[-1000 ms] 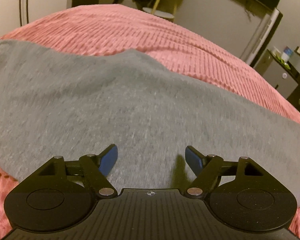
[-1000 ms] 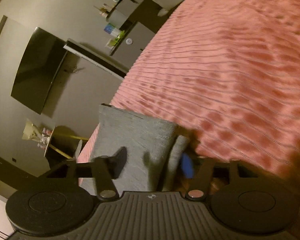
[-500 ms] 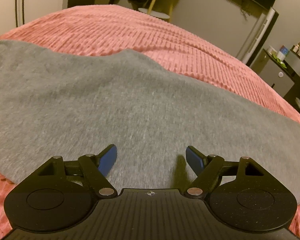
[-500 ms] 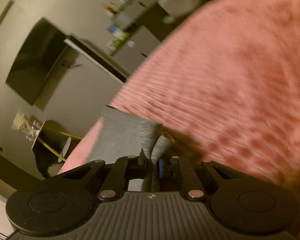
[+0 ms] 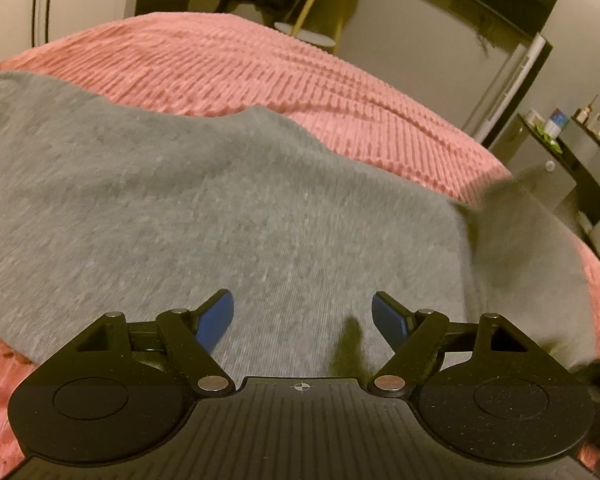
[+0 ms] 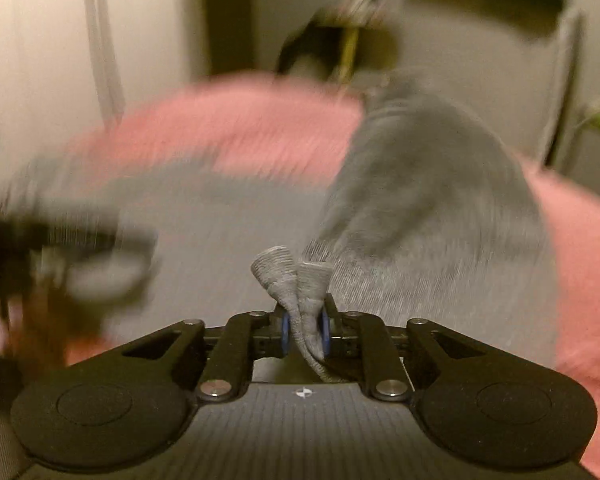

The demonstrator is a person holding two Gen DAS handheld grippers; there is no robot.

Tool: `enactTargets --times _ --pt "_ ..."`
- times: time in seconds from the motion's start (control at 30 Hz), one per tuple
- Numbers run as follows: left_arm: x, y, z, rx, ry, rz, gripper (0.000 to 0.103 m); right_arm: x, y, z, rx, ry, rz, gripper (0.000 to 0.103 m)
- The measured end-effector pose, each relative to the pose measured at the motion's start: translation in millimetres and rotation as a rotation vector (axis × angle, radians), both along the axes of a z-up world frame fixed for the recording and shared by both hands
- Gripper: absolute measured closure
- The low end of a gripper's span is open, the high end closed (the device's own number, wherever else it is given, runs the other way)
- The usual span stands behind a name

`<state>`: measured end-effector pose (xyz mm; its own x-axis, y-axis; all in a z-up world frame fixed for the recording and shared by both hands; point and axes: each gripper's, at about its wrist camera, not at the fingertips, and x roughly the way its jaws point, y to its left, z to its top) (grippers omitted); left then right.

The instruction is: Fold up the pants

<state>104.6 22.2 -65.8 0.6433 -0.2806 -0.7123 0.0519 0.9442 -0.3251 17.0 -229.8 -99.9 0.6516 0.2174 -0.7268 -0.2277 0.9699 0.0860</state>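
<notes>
The grey pants (image 5: 220, 208) lay flat on the pink bedspread (image 5: 300, 80), long axis left to right. The right gripper (image 6: 304, 330) pinched the ribbed cuffs (image 6: 296, 276), jaws easing apart, leg trailing far-right. The left gripper (image 5: 302, 316) hovered wide open, empty, over mid-leg.

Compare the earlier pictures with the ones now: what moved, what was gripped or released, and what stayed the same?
The right hand-held gripper closed on the ribbed cuffs of the grey pants and swung them over the body of the pants; the leg fabric now trails behind it. Its jaws are just starting to open, cuffs still between them. The left hand-held gripper stayed open over the pants on the pink bedspread.
</notes>
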Motion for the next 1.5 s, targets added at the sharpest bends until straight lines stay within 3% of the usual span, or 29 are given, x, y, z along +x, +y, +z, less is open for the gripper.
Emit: enactTargets --times 0.1,0.17,0.23,0.37,0.43,0.47,0.63,0.73,0.8,0.87,0.93,1.0,1.07,1.13,1.17,1.2,1.4,1.5 --pt "-2.2 3.2 2.7 -0.028 -0.011 -0.003 0.021 -5.4 -8.4 9.7 0.121 -0.007 -0.031 0.074" --pt "-3.7 4.0 4.8 -0.056 -0.02 -0.015 0.021 -14.4 -31.2 14.2 0.255 -0.009 -0.095 0.064" --pt "-4.1 0.9 6.5 -0.073 -0.02 -0.043 0.021 -26.0 -62.6 14.8 0.376 -0.042 -0.187 0.046" --pt "-4.5 -16.7 17.1 -0.115 -0.036 -0.138 0.021 -58.6 -128.5 -10.1 0.633 -0.035 -0.447 0.047" --pt "-2.3 -29.9 20.7 -0.144 -0.021 -0.184 0.021 -63.0 -142.8 -26.3 0.656 0.046 -0.542 0.071" --pt "0.1 -38.1 21.8 -0.159 -0.006 -0.201 0.021 -61.6 -145.5 -32.5 0.677 0.087 -0.567 0.074" --pt "25.2 -87.8 15.8 -0.239 0.118 -0.323 0.017 -54.1 -130.0 -31.9 0.604 0.096 -0.523 0.075" --pt "43.4 -106.2 -0.7 -0.29 0.216 -0.325 0.016 -51.2 -139.6 -36.6 0.665 0.103 -0.536 0.076" --pt "54.5 -112.3 -15.2 -0.319 0.277 -0.304 0.025 -50.1 -144.7 -40.9 0.728 0.107 -0.551 0.076" --pt "62.0 -112.8 -23.4 -0.356 0.286 -0.287 0.027 -50.6 -150.6 -46.4 0.778 0.109 -0.562 0.076" --pt "69.4 -111.2 -27.7 -0.39 0.293 -0.273 0.037 -51.6 -153.5 -49.2 0.82 0.102 -0.564 0.076" --pt "77.0 -111.0 -33.5 -0.426 0.31 -0.239 0.056 -49.0 -157.3 -53.8 0.859 0.095 -0.56 0.076" --pt "82.6 -111.4 -39.8 -0.446 0.33 -0.213 0.066 -47.4 -159.6 -56.0 0.876 0.093 -0.56 0.076" --pt "83.8 -113.5 -40.9 -0.45 0.331 -0.21 0.07 -47.8 -159.9 -55.6 0.884 0.086 -0.558 0.076" --pt "84.3 -115.2 -41.0 -0.452 0.331 -0.213 0.08 -48.5 -159.6 -55.1 0.888 0.081 -0.559 0.076" --pt "84.0 -115.6 -40.3 -0.46 0.332 -0.218 0.083 -50.8 -159.3 -54.0 0.897 0.07 -0.559 0.075" --pt "70.2 -100.9 -10.1 -0.449 0.232 -0.266 0.086 -72.0 -159.9 -35.5 0.904 -0.08 -0.549 0.073" --pt "61.3 -74.0 9.1 -0.354 0.156 -0.277 0.086 -73.1 -154.7 -26.6 0.853 -0.09 -0.536 0.072"
